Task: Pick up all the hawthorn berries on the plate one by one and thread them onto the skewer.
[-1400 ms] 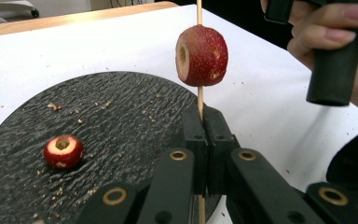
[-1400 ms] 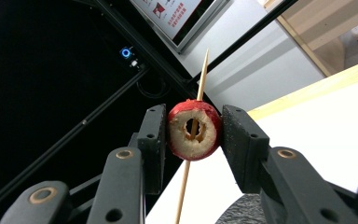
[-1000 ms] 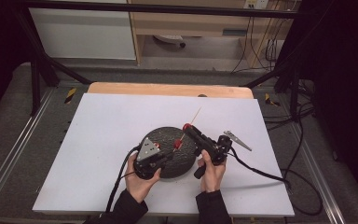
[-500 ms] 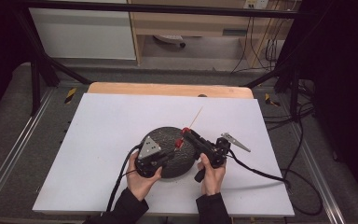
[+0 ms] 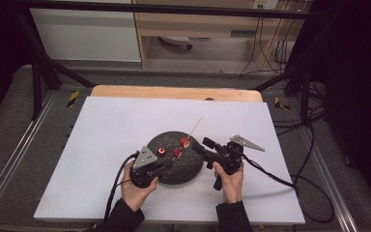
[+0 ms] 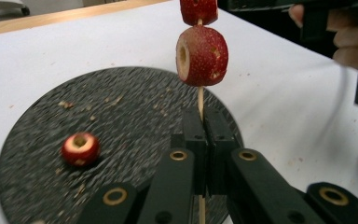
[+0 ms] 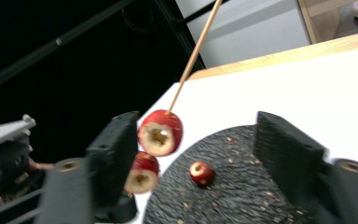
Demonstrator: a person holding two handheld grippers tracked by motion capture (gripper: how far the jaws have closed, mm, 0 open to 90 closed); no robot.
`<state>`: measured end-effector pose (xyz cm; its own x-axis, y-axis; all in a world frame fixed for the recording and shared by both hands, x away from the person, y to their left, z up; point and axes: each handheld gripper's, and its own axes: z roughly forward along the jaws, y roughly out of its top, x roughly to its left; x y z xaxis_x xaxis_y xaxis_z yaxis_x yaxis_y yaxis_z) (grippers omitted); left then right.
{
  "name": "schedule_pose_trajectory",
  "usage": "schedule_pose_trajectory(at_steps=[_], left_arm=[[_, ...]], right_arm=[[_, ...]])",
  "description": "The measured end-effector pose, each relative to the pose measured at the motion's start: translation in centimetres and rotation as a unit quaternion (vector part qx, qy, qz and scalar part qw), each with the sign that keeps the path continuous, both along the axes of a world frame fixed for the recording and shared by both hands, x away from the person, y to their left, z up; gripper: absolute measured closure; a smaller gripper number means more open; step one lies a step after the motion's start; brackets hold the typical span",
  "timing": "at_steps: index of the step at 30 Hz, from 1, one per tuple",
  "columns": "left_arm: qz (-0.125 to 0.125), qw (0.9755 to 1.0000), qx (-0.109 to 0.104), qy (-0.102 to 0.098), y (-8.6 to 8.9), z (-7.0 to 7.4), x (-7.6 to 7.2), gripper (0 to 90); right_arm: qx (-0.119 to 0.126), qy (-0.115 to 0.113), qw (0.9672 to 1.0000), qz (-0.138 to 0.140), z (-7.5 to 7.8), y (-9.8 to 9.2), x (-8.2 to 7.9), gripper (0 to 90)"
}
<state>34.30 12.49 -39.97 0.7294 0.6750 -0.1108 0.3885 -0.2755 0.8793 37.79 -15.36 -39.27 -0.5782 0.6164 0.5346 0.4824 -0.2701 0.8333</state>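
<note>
High view: the left gripper (image 5: 166,163) pinches the skewer (image 5: 193,128) at the black plate (image 5: 193,169), stick slanting up and away over its far rim; the right gripper (image 5: 207,145), jaws just spread, flanks the upper threaded fruit (image 5: 185,142), while the loose fruit (image 5: 162,151) lies on the plate beside the left gripper.

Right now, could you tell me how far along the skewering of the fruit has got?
Two red fruits already sit on the wooden skewer. The left gripper is shut on the skewer's lower end, holding it over the dark plate. The right gripper has just been opening, its fingers apart beside the upper fruit. One loose fruit remains on the plate to thread.
</note>
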Motion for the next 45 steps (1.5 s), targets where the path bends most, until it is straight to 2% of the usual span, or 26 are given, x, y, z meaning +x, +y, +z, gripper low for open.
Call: schedule_pose_trajectory(at_steps=[5, 9, 13, 17, 19, 21, 24, 31, 36, 45], left_arm=[[0.006, 0.9999, 0.007, 0.008, 1.6, -0.3, -0.2, 88.5], [0.007, 0.9998, 0.012, 0.012, 2.9, -0.4, -0.4, 88.5], [0.009, 0.9996, 0.025, 0.013, 4.5, -0.6, -0.6, 88.5], [0.014, 0.9992, 0.033, 0.018, 6.0, -1.1, -0.9, 88.5], [0.019, 0.9991, 0.031, 0.022, 6.8, -1.2, -1.0, 88.4], [0.021, 0.9991, 0.029, 0.023, 7.5, -1.4, -1.2, 88.5], [0.019, 0.9992, 0.026, 0.026, 8.2, -1.5, -1.3, 88.5], [0.018, 0.9989, 0.033, 0.029, 9.4, -1.7, -1.6, 88.5], [0.017, 0.9986, 0.038, 0.031, 10.2, -2.0, -1.8, 88.4], [0.024, 0.9984, 0.039, 0.031, 12.2, -2.7, -2.1, 88.4]], right_arm=[[-0.048, 0.009, 0.9987, 0.016, 0.0, -0.5, 0.2, 15.4], [-0.090, 0.018, 0.9951, 0.038, -0.3, -0.7, 0.4, 8.7], [-0.132, 0.027, 0.9896, 0.050, -0.6, -0.7, 0.5, 4.5], [-0.173, 0.036, 0.9825, 0.060, -0.9, -0.8, 0.6, 2.1], [-0.188, 0.043, 0.9791, 0.063, -1.0, -0.8, 0.6, 1.9], [-0.199, 0.048, 0.9766, 0.066, -1.0, -0.7, 0.7, 1.7], [-0.207, 0.054, 0.9745, 0.070, -1.0, -0.7, 0.7, 1.7], [-0.245, 0.066, 0.9644, 0.076, -0.6, -0.1, 1.2, 1.3], [-0.270, 0.077, 0.9558, 0.088, -0.1, 1.2, 1.6, 1.3], [-0.300, 0.079, 0.9451, 0.104, 1.1, 4.1, 2.9, 2.1]])
